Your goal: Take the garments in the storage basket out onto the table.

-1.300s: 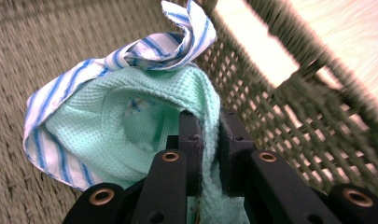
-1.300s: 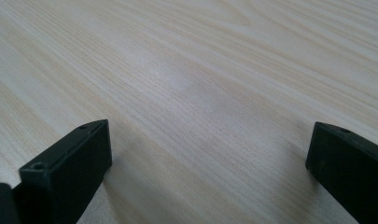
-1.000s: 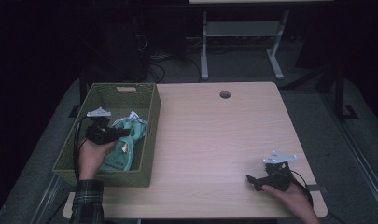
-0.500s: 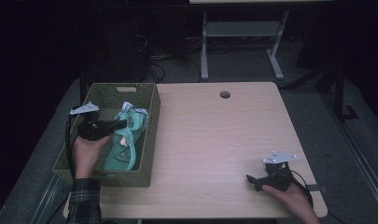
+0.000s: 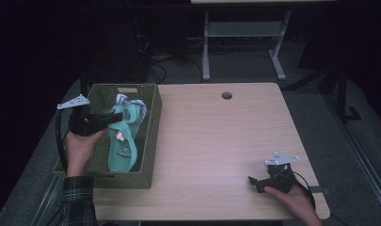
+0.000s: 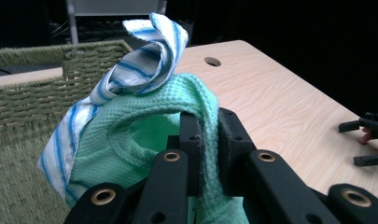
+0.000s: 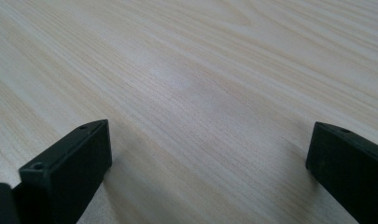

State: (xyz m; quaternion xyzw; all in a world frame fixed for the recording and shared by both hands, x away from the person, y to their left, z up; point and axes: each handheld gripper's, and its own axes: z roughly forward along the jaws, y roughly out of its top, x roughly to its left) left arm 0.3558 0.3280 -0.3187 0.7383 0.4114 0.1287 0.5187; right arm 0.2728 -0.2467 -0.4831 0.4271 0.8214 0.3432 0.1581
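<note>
A light wooden table fills the middle of the high view, with a round hole near its upper edge. A green woven basket stands on its left part. At the lower right, the right gripper rests on the bare wood, jaws wide apart.

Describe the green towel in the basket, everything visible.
The green towel is mint, of waffle-weave cloth, limp and bunched. One fold is pinched between the jaws of the left gripper, which hold it up over the wicker basket; in the high view the rest hangs down into the basket. A white cloth with blue stripes lies draped over its top, touching it. A small tag shows low on it.
</note>
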